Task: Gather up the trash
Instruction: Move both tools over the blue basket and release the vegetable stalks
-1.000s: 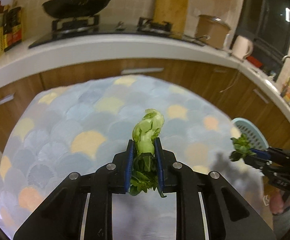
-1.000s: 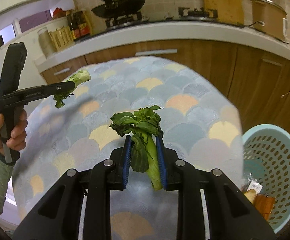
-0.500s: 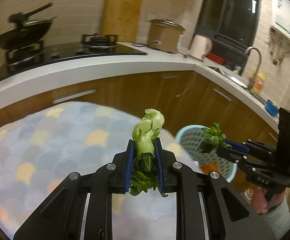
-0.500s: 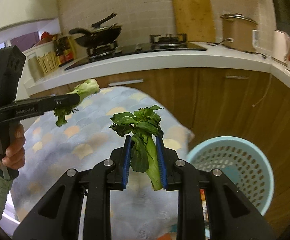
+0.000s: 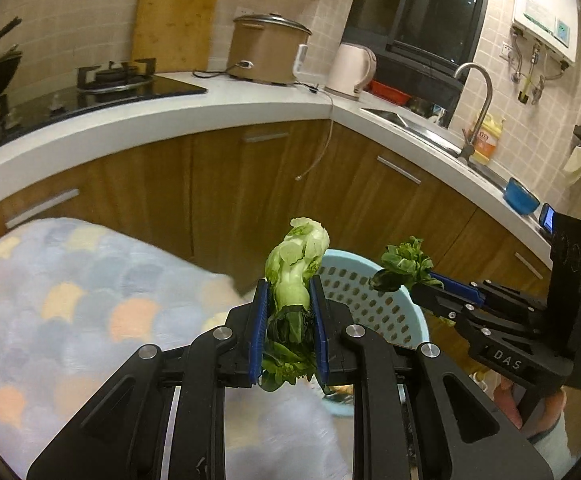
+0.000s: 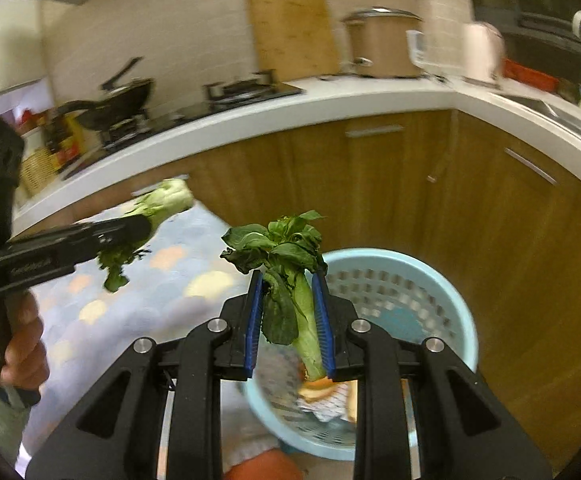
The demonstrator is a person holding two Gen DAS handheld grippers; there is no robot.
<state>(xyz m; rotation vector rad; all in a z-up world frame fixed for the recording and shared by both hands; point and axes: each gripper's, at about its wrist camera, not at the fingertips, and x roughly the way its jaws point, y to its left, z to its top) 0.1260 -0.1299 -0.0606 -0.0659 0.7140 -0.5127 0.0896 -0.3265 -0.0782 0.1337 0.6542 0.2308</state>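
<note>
Both tools have swung from the desk toward the basket (image 6: 442,280).
We keep the left tool (image 5: 288,320) clamped on its cabbage stump (image 5: 296,264) and the right tool (image 6: 288,320) on its wilted greens (image 6: 286,252), above the rim for dropping.

Warm, dim indoor light. Heavy fisheye bending and black corners in both views. Motion blur across the right wrist view's counter (image 6: 330,108); sharper, slightly smeared patterned cloth (image 5: 70,300) at left.
</note>
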